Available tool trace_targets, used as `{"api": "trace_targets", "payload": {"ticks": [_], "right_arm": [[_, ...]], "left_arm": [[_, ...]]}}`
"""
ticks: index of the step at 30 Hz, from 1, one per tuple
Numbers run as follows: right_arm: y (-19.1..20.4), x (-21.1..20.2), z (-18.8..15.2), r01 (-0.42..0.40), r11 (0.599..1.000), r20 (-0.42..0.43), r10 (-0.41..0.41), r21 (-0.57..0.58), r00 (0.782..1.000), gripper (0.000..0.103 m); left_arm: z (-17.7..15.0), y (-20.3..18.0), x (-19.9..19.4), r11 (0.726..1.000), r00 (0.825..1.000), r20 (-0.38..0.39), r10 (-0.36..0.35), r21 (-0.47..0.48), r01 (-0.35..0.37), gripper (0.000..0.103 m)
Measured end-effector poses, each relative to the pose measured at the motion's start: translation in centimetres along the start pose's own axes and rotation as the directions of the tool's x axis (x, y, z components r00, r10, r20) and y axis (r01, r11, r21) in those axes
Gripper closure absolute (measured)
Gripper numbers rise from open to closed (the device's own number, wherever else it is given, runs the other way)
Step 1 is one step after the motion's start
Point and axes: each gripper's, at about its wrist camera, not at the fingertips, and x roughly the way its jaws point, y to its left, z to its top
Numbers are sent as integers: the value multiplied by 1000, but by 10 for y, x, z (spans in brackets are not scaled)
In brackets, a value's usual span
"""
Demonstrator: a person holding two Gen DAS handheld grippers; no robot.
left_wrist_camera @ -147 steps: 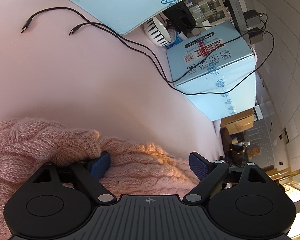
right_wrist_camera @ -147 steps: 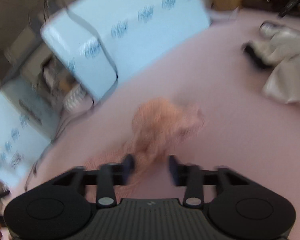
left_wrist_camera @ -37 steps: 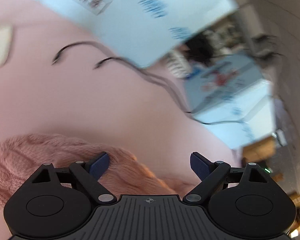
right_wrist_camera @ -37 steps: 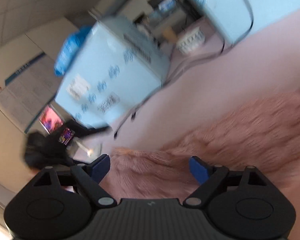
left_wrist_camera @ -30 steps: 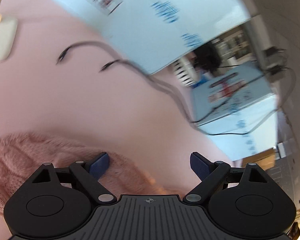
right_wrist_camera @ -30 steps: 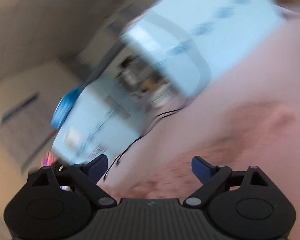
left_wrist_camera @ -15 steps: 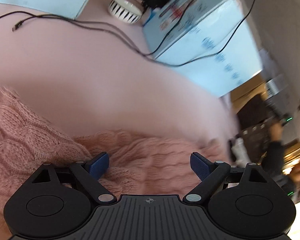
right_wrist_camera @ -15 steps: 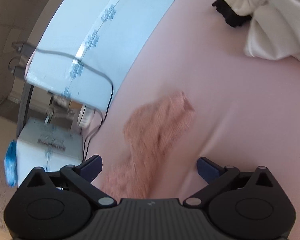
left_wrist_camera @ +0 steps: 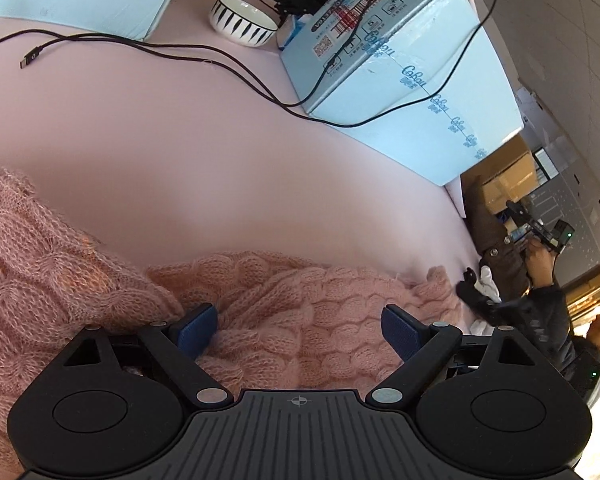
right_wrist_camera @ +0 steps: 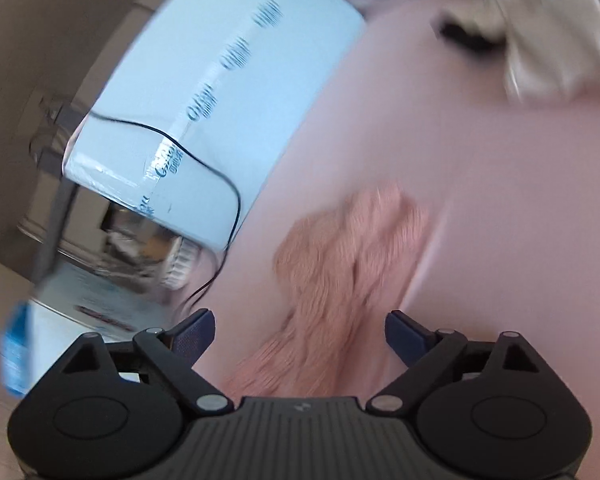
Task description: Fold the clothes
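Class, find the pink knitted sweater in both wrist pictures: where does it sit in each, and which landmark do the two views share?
Left wrist: the pink knitted sweater fills the lower left and centre, running under the open left gripper.
Right wrist: the sweater, blurred, lies lower centre, ahead of the open right gripper.
Shared landmark: the light blue box with a black cable over it.

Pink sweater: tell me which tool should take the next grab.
Left. The left tool is open right over the sweater, its fingertips down in the knit. The right tool, also open, looks further back, and its view is blurred.
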Motion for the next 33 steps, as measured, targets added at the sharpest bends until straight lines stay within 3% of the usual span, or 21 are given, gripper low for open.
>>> {"api": "trace_targets", "payload": {"ticks": [5,10,13,14,15,17,21,22,23,24,25,26,27,29,30,33], "right_arm": [[-4,5,10,-9,998,-12,10,70,1000,7],[4,21,11,19,1000,98,-19,7,995,15],[3,39,13,56,996,178,-43,-68,983,43],[2,44,13,68,994,193,-50,-84,980,70],[1,47,15,77,993,188,-60,-84,980,88],[-4,51,19,77,993,170,-62,-84,983,88],[20,28,6,46,945,235,34,-325,971,88],[35,21,-8,90,881,279,49,-465,959,88],[50,16,-23,146,787,320,69,-600,945,88],[65,16,-47,225,631,357,88,-742,930,88],[75,17,-74,289,449,374,111,-845,921,88],[78,20,-89,294,352,353,118,-889,928,87],[79,23,-108,257,228,287,109,-939,952,87],[82,28,-131,132,107,138,46,-985,989,86],[83,30,-142,77,57,78,9,-995,997,83],[84,31,-162,23,-46,25,-48,-999,999,76]], "left_arm": [[1,0,2,1000,1000,1,8,-6,-8,12],[0,-1,2,1000,1000,5,7,2,-7,12],[-2,1,0,1000,1000,6,-5,9,5,12],[-2,1,0,1000,1000,7,-10,9,9,12],[-2,2,-1,1000,1000,7,-13,10,13,12],[-3,2,-2,1000,1000,9,-18,11,18,12],[-3,3,-2,1000,1000,12,-22,10,22,12],[-3,3,-2,1000,1000,13,-22,8,22,12],[-3,3,-2,1000,1000,13,-21,6,21,12],[-2,3,-1,1000,1000,14,-20,3,20,11],[-2,3,-1,1000,1000,14,-18,0,18,11],[-1,3,0,1000,1000,15,-17,-2,17,11],[-1,2,0,1000,1000,15,-15,-3,15,10],[0,2,2,1000,1000,16,-12,-3,12,9],[0,1,2,1000,1000,17,-10,-2,10,9],[1,3,-2,998,999,35,-39,-37,41,8]]}}
